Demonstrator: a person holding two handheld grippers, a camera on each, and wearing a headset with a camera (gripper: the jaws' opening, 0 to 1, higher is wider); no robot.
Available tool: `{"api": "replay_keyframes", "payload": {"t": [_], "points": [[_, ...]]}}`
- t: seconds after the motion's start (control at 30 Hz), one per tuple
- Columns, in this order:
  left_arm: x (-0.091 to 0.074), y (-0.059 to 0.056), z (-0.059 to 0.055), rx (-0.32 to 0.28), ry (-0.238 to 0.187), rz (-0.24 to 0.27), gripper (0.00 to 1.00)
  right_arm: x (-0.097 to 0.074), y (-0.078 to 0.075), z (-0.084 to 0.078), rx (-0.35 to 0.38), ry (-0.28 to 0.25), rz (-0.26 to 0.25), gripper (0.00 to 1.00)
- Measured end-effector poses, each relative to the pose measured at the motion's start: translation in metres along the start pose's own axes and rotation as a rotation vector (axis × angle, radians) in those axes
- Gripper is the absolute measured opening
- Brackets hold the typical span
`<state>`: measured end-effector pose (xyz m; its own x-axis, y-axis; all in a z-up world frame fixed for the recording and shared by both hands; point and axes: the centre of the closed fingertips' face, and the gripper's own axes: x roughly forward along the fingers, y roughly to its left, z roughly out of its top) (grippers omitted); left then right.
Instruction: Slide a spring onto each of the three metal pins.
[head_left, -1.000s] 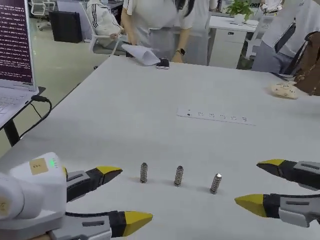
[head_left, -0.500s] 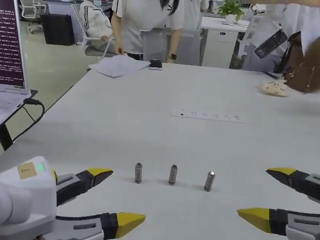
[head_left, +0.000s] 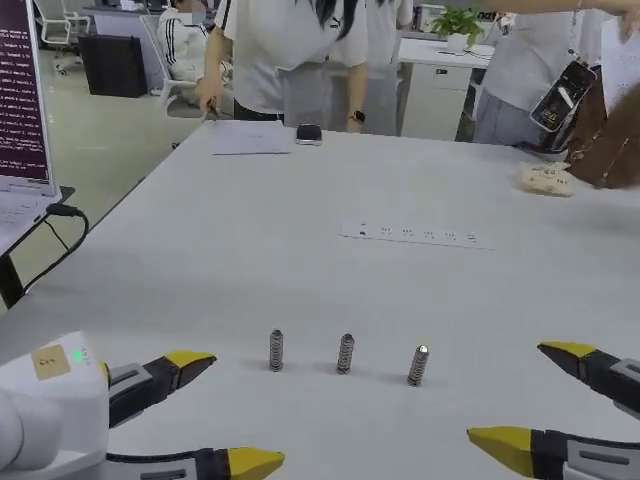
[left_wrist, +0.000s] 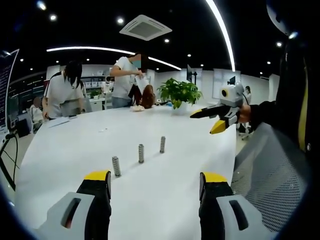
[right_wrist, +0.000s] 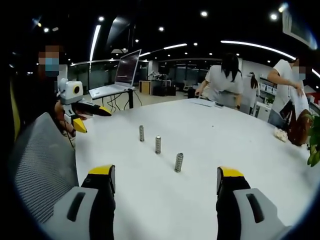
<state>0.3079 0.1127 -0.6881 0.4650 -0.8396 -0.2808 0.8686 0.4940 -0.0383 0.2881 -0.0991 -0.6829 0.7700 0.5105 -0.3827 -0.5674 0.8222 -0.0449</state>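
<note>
Low in the middle of the head view: three pins (head_left: 345, 354) in a row on a white table (head_left: 300, 200), each seemingly wearing a spring (head_left: 276, 351) already. Lower left, left gripper (head_left: 235, 410) spread wide, empty. Lower right, right gripper (head_left: 515, 392) likewise released. Probably nothing left to fit.
</note>
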Motion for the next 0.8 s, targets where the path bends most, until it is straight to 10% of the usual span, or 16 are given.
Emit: {"api": "replay_keyframes", "payload": {"t": [0.8], "points": [[0.004, 0.002, -0.0051, -0.006, 0.021, 0.002, 0.72, 0.0033, 0.0005, -0.0115, 0.024, 0.007, 0.002, 0.91]]}}
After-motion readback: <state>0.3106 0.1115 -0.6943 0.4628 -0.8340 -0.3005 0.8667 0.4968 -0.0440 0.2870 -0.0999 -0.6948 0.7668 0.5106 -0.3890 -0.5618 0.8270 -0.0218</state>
